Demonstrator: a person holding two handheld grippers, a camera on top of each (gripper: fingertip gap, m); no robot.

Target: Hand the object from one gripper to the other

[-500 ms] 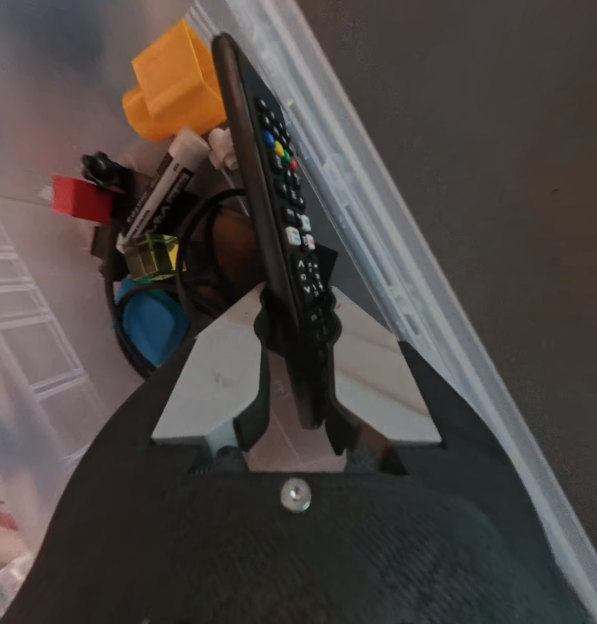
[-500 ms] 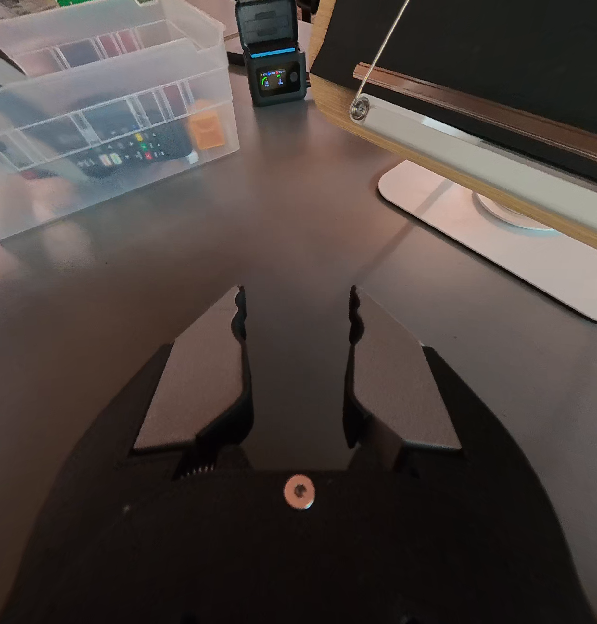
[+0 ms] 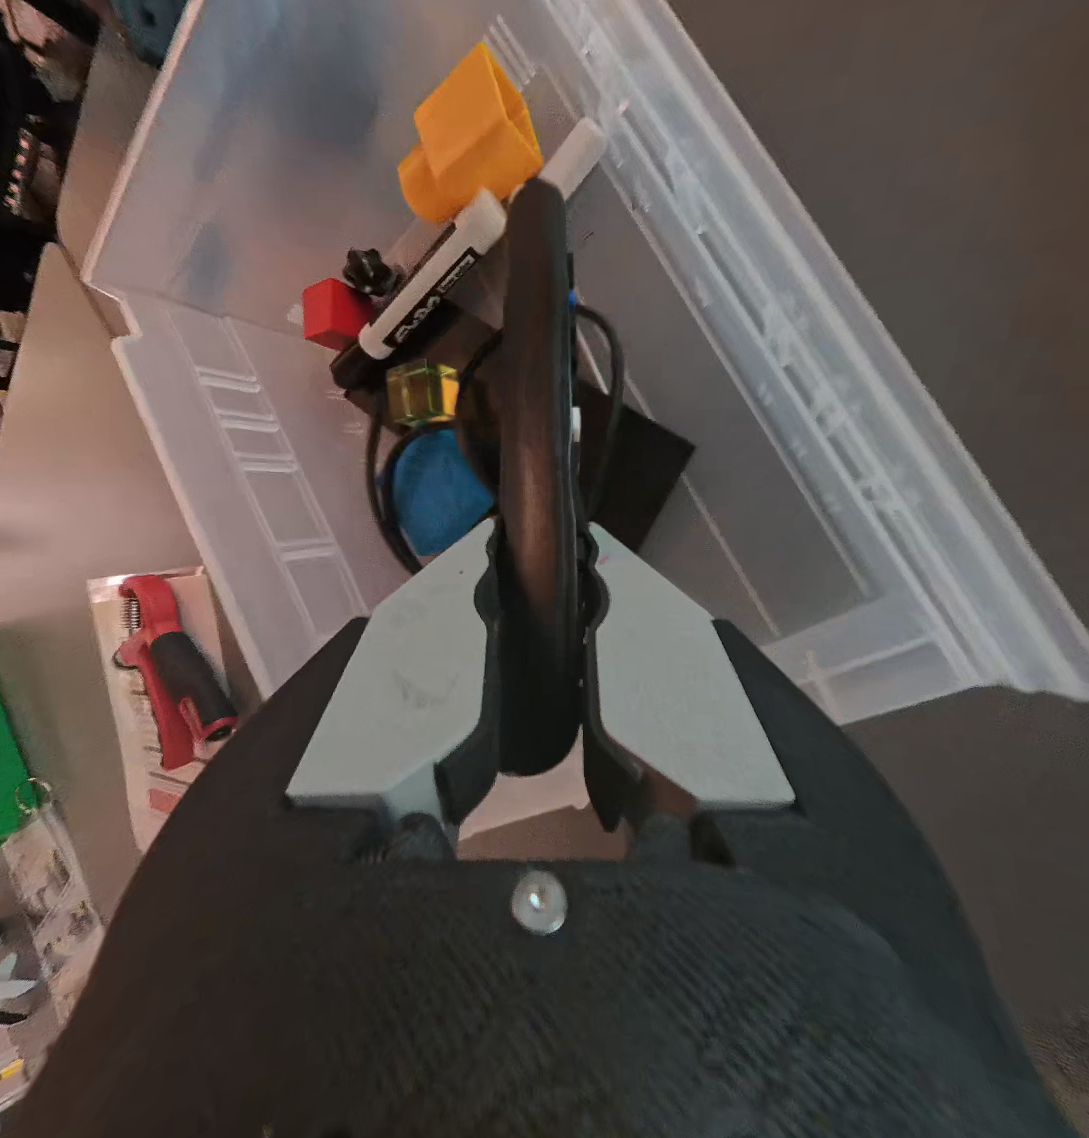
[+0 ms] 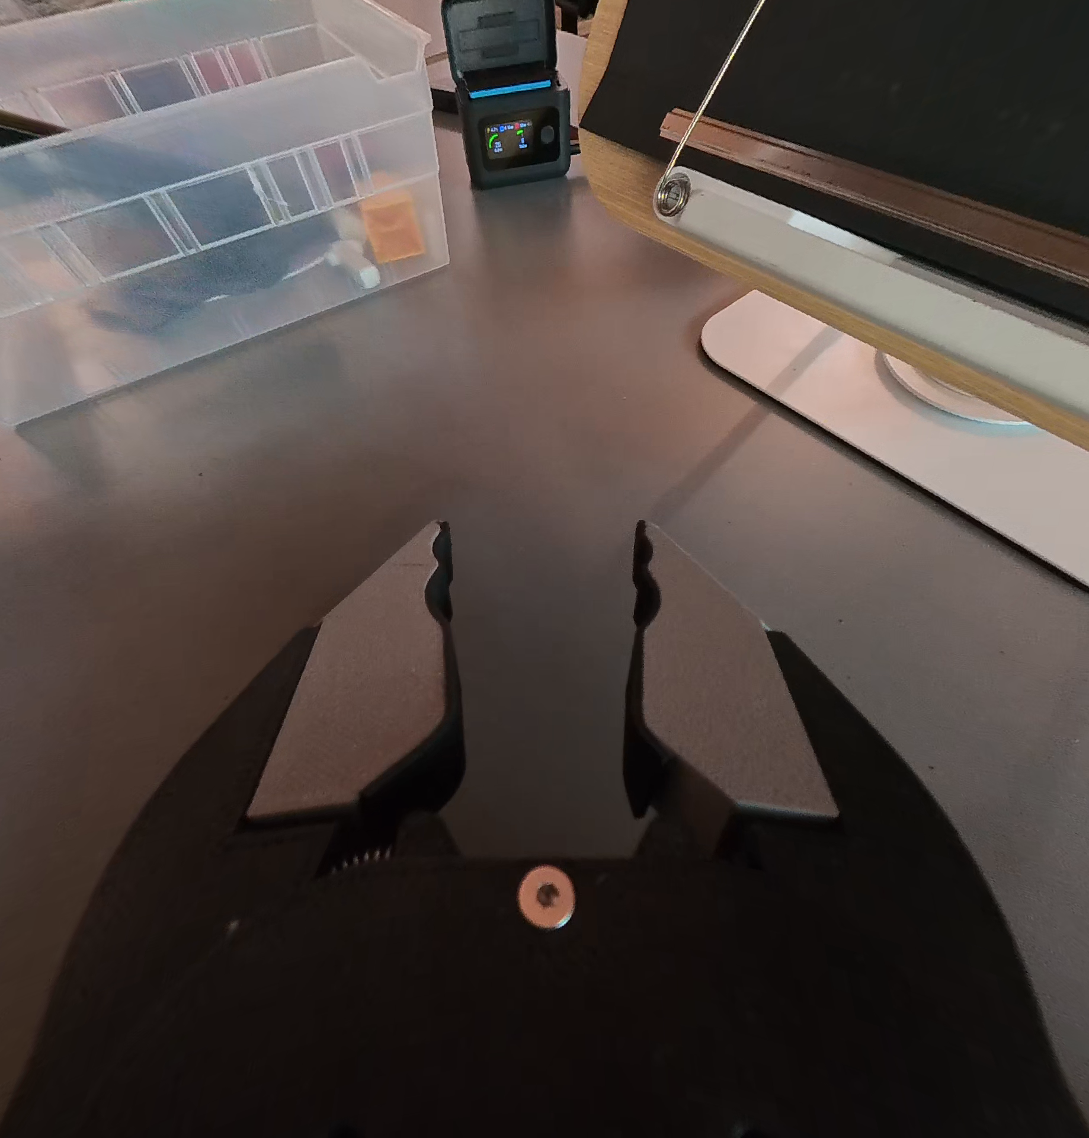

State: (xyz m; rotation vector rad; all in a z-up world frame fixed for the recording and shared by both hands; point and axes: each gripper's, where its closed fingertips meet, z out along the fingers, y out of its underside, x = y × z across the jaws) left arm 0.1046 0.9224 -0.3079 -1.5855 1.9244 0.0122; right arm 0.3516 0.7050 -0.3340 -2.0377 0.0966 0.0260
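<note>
My left claw grips the long black plastic remote — now rolled edge-on, lifted above bin; right claw gapes empty — handover next.

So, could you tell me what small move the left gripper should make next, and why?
Probably lift the remote, clamped in the left gripper, out of the clear bin towards the right gripper, which hangs open and empty over the table.

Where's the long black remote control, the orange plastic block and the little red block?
long black remote control [image 3: 533,394], left wrist view, on its dark back
orange plastic block [image 3: 468,148], left wrist view, on its top face
little red block [image 3: 329,311], left wrist view, on its front face
</note>
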